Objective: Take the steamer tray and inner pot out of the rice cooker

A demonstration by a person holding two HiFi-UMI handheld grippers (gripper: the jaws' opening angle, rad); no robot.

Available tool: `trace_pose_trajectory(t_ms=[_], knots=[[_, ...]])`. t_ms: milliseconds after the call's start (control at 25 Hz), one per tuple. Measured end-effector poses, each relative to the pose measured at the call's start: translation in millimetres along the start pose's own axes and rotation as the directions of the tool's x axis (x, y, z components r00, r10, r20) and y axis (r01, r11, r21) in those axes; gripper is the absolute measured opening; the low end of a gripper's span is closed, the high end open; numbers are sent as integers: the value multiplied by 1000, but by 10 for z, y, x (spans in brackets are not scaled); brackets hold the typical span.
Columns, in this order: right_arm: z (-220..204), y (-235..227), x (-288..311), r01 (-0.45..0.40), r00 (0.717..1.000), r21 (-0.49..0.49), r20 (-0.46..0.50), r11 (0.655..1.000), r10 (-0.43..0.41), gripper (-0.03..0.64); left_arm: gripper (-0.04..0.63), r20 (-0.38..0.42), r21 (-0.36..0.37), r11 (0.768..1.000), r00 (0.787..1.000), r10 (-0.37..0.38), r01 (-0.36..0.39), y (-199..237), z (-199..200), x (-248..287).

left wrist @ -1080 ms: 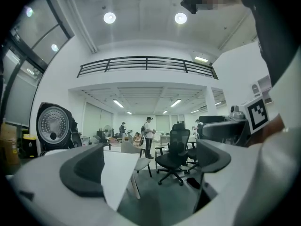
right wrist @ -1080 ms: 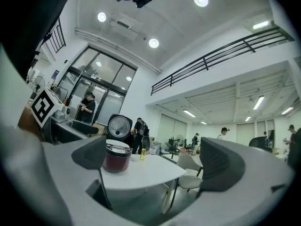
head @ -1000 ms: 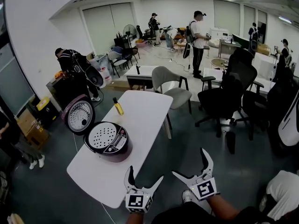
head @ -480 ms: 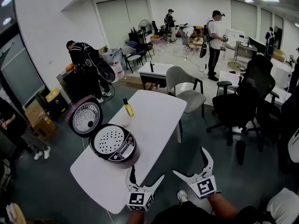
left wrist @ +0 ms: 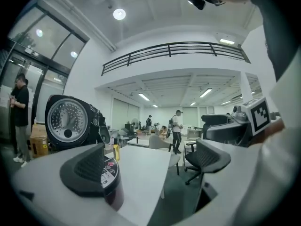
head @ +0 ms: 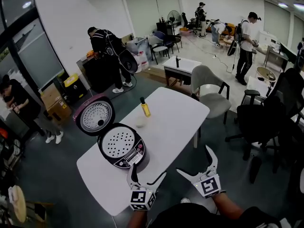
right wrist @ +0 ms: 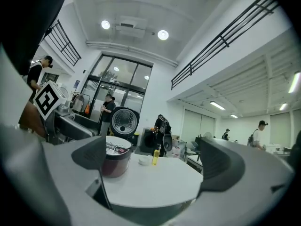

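Left arm: forearm enters from the bottom edge, left gripper (head: 147, 175) raised at the near edge of the table (head: 180, 122), jaws pointing away from the person.
Left gripper: jaws wide apart, nothing between them; the rice cooker (head: 122, 147) stands just ahead, behind its left jaw.
Right arm: forearm also low in view, right gripper (head: 194, 161) beside the left one, just off the table's near edge.
Right gripper: jaws spread wide, holding nothing.
Steamer tray (head: 118, 141): seated in the open cooker, ahead-left of both grippers, untouched.
Inner pot: not visible under the tray.
Lid (head: 96, 116): swung open beyond the cooker.
Bottle (head: 145, 107): farther ahead, upright.
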State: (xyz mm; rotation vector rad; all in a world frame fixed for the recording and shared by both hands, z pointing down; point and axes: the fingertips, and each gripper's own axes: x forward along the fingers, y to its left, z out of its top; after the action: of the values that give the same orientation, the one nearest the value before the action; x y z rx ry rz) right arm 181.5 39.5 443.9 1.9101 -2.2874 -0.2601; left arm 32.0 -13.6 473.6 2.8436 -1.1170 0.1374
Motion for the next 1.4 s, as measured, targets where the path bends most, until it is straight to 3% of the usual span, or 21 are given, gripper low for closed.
trace_pose_trajectory(t_ms=[200,360,480,760,1080,1400], knots=[[-76,-227,386,-93,995,-15,30,996,93,594,594,-8,-14,993,993,118,-118,213,3,167],[-44,-179,692,-168,985,8,39,986,168,594,594,-23,-31,973,973,228,-229,449,-17,60],[-21,-58,919,-203,977,18,68,979,201,594,594,-26,-52,952,954,299,-300,728,-15,-40],[-31,176,1566,-296,955,37,38,954,295,594,594,-44,-120,880,888,458,-460,1448,-77,-228],[117,570,2359,-373,927,7,49,928,373,594,594,-54,-167,833,848,527,-528,2251,-144,-262],[95,931,2910,-419,908,-11,-5,908,419,594,594,-76,-182,831,850,521,-526,2734,-268,-240]])
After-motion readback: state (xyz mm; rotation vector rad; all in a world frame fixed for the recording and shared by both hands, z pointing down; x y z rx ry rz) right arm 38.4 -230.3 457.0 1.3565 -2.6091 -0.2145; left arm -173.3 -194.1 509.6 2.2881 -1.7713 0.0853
